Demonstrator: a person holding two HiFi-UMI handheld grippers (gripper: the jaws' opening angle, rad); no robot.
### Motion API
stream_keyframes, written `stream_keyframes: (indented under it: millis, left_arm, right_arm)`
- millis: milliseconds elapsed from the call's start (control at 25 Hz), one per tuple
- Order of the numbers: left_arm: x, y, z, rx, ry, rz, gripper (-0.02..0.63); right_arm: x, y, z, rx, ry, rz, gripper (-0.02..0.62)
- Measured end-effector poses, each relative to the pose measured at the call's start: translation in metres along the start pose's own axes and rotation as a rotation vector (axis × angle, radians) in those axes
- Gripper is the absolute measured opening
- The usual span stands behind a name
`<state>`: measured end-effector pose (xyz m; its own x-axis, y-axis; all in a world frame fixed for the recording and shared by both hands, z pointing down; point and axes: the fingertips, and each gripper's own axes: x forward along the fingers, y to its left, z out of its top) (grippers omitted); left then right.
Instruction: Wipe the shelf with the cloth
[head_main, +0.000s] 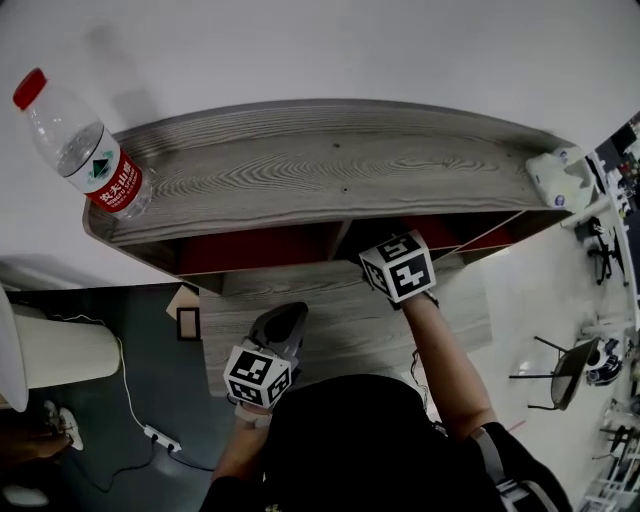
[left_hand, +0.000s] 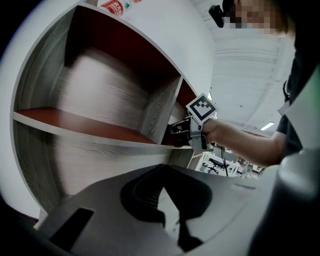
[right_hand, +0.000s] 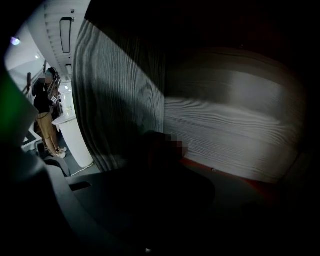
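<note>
Shelf (head_main: 330, 160): grey wood on top and red inside. It fills the middle of the head view, against a white wall.
Bottle (head_main: 85, 150): clear, with a red cap and a red label. It stands on the shelf top at the upper left.
White thing (head_main: 555, 178): sits at the far right end of the shelf top. I cannot tell what it is.
Right hand-held gripper (head_main: 398, 266): just right of the middle, poked in under the shelf top. It is in the red space right of the upright board. Its own view is very dark, so I cannot tell if the jaws are apart or together.
Dark lump (right_hand: 155, 147): right in front of the right jaws, low by the grey back wall. It is too dark to tell if this is the cloth.
Left hand-held gripper (head_main: 285, 320): low in the middle, outside the shelf, over the lower grey board. Its jaws are a little apart with nothing between them, and pale wood shows through the gap.
Bin (head_main: 60, 350): white, at the left edge on the dark floor.
Power strip (head_main: 160, 437): on the floor at the lower left, with a white cord.
Person (right_hand: 45, 115): stands at the far left of the right gripper view, well apart from the shelf.
</note>
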<state>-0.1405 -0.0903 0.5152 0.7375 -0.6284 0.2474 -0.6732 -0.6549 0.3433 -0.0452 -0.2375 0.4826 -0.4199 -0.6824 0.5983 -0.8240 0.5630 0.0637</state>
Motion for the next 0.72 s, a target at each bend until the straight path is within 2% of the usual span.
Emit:
stream_keyframes:
  millis: [80, 240, 360, 520, 720]
  left_arm:
    - [0.001, -0.001, 0.001, 0.003, 0.003, -0.019, 0.006]
    - [0.006, -0.003, -0.003, 0.005, 0.018, -0.057, 0.006]
    - [0.01, -0.007, -0.007, 0.007, 0.032, -0.082, 0.006]
    - [0.013, -0.013, -0.01, 0.008, 0.042, -0.104, 0.006]
    - [0.014, -0.017, -0.008, 0.01, 0.043, -0.117, 0.006]
  right_arm:
    - [0.0, -0.007, -0.003, 0.004, 0.011, -0.005, 0.086]
    - [-0.007, -0.039, -0.011, 0.047, 0.01, -0.066, 0.086]
    - [-0.017, -0.069, -0.019, 0.11, -0.006, -0.113, 0.086]
    - [-0.027, -0.087, -0.021, 0.224, -0.046, -0.111, 0.078]
    - [-0.031, -0.091, -0.028, 0.17, -0.007, -0.184, 0.08]
